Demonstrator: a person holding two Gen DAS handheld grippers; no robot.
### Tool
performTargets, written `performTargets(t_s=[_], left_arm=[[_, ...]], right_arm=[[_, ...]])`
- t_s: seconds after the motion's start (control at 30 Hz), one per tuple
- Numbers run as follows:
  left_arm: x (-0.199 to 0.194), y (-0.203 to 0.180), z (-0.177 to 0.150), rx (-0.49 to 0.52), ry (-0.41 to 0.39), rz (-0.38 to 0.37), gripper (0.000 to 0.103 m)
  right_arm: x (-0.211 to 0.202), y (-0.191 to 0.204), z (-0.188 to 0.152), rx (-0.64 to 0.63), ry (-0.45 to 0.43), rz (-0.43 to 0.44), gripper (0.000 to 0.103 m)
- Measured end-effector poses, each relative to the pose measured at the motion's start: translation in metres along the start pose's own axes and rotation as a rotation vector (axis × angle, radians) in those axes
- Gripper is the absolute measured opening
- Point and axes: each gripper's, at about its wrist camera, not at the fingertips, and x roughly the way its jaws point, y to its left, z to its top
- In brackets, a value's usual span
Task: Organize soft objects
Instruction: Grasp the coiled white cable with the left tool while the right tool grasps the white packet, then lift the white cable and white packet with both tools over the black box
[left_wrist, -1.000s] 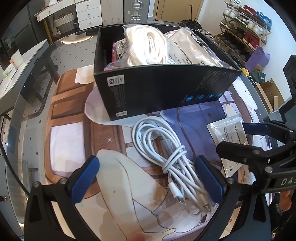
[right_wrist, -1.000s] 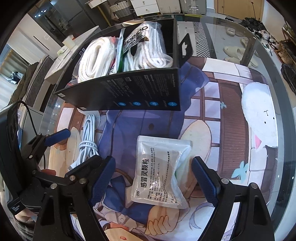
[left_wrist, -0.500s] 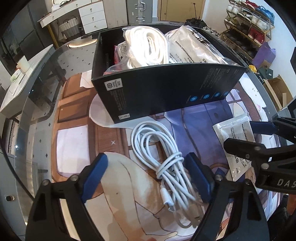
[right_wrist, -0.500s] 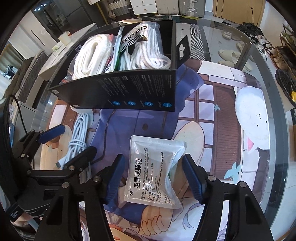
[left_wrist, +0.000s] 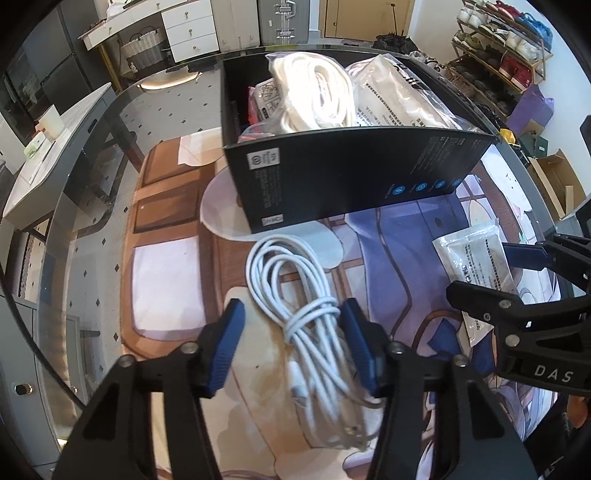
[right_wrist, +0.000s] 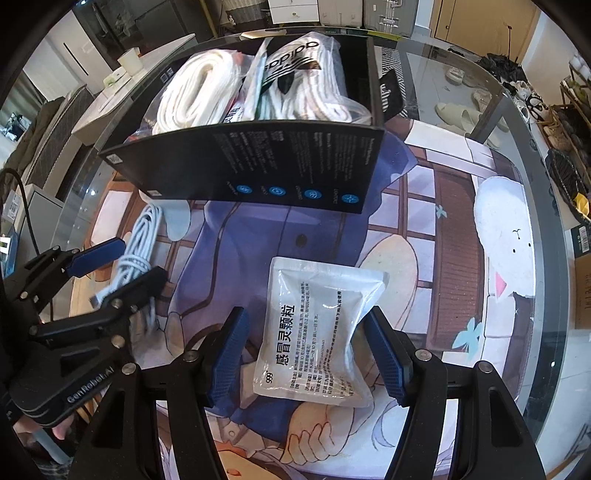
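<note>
A coiled white cable (left_wrist: 310, 321) lies on the printed mat in front of a black box (left_wrist: 351, 181). My left gripper (left_wrist: 291, 347) is open, its blue pads on either side of the cable bundle; the right pad touches it. A clear packet with black print (right_wrist: 321, 332) lies on the mat. My right gripper (right_wrist: 306, 354) is open, its pads on either side of the packet, the right pad at its edge. The box (right_wrist: 258, 170) holds white rope coils and bagged soft items. The cable (right_wrist: 138, 254) and left gripper (right_wrist: 107, 269) also show in the right wrist view.
The printed mat (right_wrist: 461, 229) covers a round glass table (right_wrist: 546, 280). The black box stands at the far side, close to both grippers. A shoe rack (left_wrist: 506, 48) and a cardboard box (left_wrist: 554, 181) stand beyond the table on the floor.
Both grippers have narrowed around their objects. The left pads have closed in on the cable and the right pads on the packet. Both have moved slightly forward.
</note>
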Motion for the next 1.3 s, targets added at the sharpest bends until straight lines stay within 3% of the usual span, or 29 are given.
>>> performTargets(t_s=[0.13, 0.43, 0.6, 0.73, 0.9, 1.1, 1.3], left_arm=[[-0.004, 0.005, -0.002, -0.006, 0.005, 0.001, 0.033], [-0.006, 0.006, -0.007, 0.005, 0.014, -0.009, 0.031], [-0.008, 0.009, -0.007, -0.007, 0.021, -0.034, 0.03], [-0.008, 0.014, -0.007, -0.017, 0.027, -0.063, 0.03], [-0.009, 0.014, -0.008, -0.008, 0.021, -0.065, 0.03], [-0.012, 0.018, -0.01, -0.017, 0.022, -0.09, 0.03], [-0.02, 0.023, -0.009, -0.024, 0.008, -0.095, 0.03]], right_arm=[[0.0, 0.005, -0.001, -0.018, 0.0, -0.031, 0.066], [-0.003, 0.022, -0.01, -0.036, -0.023, -0.06, 0.064], [-0.007, 0.025, -0.017, -0.043, -0.033, -0.052, 0.041], [-0.009, 0.022, -0.018, -0.04, -0.033, -0.043, 0.035], [-0.013, 0.01, -0.019, 0.001, -0.033, 0.022, 0.03], [-0.02, -0.002, -0.023, 0.041, -0.045, 0.118, 0.03], [-0.034, -0.005, -0.019, 0.054, -0.072, 0.162, 0.03]])
